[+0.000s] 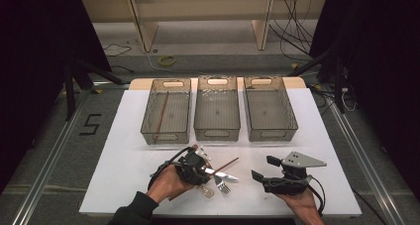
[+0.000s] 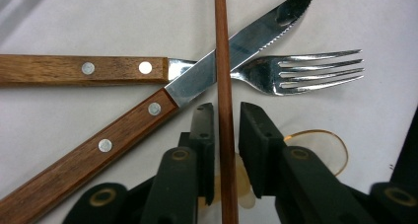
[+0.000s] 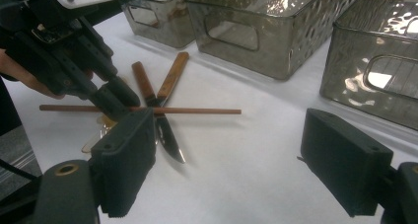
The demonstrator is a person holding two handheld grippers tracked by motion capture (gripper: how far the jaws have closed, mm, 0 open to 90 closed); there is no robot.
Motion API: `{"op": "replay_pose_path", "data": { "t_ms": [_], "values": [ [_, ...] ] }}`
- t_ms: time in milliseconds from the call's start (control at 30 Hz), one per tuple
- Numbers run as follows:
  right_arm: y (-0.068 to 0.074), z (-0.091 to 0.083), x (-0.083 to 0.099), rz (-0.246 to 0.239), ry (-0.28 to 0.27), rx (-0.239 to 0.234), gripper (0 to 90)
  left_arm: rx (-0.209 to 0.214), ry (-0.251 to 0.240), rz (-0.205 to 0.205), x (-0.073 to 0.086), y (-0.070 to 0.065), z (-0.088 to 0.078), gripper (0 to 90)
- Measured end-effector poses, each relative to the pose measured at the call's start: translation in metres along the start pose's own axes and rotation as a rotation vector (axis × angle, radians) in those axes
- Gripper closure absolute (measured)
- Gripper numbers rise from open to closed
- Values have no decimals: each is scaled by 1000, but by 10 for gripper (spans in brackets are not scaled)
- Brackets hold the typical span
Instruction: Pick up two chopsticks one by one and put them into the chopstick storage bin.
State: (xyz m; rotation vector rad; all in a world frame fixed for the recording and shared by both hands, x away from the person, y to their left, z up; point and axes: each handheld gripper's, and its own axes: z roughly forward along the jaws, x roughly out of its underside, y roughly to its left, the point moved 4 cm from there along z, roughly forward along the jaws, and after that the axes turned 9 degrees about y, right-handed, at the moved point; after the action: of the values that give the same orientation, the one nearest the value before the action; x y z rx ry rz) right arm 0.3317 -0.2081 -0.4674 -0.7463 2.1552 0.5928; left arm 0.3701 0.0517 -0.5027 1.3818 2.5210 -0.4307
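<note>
We see a white worktop (image 1: 124, 185) with three clear bins in a row at its far side. Taking the middle bin (image 1: 217, 111) as our landmark, a left bin (image 1: 166, 111) and a right bin (image 1: 270, 108) stand just beside it on either hand; the left bin holds one thin brown stick (image 1: 161, 112) lying lengthwise.

Nearer the person than the middle bin, and slightly to its right, the right tongs (image 1: 264, 169) rest in a hand close to the worktop's near edge, jaws spread wide with nothing between them (the right gripper view shows bare white surface in the gap).

Also nearer than the middle bin, slightly to its left, the left tongs (image 2: 226, 130) reach down over a small pile of cutlery. Their jaws stand narrow, one on each side of a chopstick (image 2: 223, 86), with a slim gap visible on either side, so they are not gripping it. The chopstick lies across a wooden-handled knife (image 2: 236, 41) and a wooden-handled fork (image 2: 296, 71), the knife blade crossing over the fork's neck. A clear plastic spoon (image 2: 315, 140) lies under the tongs, partly hidden.
</note>
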Motion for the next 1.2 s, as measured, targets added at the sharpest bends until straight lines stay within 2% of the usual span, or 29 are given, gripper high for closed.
{"op": "replay_pose_path", "data": {
  "t_ms": [100,267,533,800,1200],
  "values": [
    [0,0,0,-1,0,1,221,-1,6,10,0,-1,2,822],
    [0,0,0,2,-1,1,222,-5,-8,30,0,-1,0,833],
    [0,-1,0,2,-1,1,221,-9,-43,35,-2,0,-11,837],
    [-1,-1,0,2,-1,3,221,-24,-83,11,-1,8,-24,837],
    [-1,-1,0,4,0,2,221,-50,-157,-57,4,28,-45,837]
  ]
}}
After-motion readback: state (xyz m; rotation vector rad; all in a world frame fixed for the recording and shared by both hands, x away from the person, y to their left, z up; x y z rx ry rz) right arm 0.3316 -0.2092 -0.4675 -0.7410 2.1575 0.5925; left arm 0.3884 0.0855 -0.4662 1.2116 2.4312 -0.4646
